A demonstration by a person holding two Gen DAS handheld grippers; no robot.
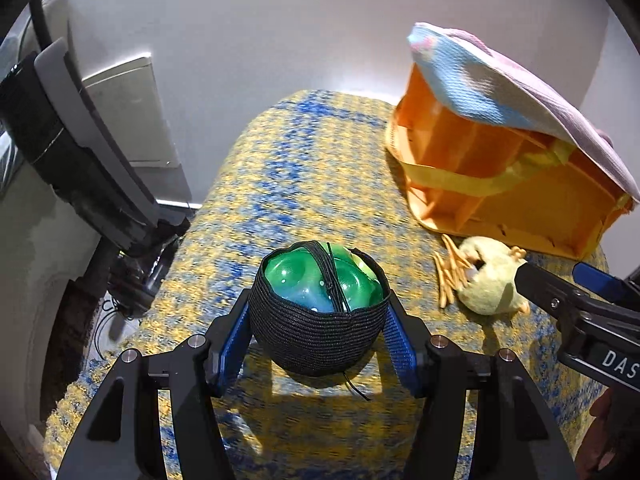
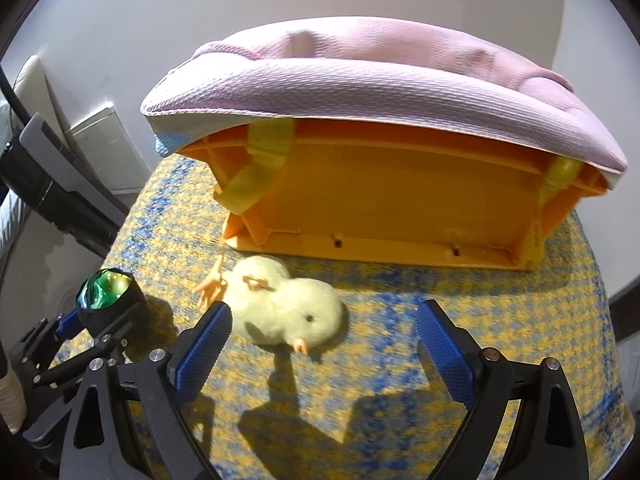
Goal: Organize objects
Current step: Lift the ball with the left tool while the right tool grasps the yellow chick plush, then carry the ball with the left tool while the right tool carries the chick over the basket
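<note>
My left gripper [image 1: 318,316] is shut on a black mesh pouch [image 1: 316,332] that holds a green and blue object [image 1: 320,280], just above the yellow and blue knitted surface [image 1: 280,184]. The pouch also shows in the right wrist view [image 2: 110,296]. A yellow plush chick [image 2: 284,306] lies on its side on the surface, orange feet to the left. My right gripper [image 2: 324,332] is open, its left finger beside the chick's body and the chick partly between the fingers. An orange plastic basket [image 2: 384,200] stands behind the chick, covered by a pink and blue cloth [image 2: 360,80].
The knitted surface drops off at the left, where a black and grey device [image 1: 80,152] and a white panel [image 1: 132,112] stand by the wall. A pale wall [image 1: 280,20] is behind the basket.
</note>
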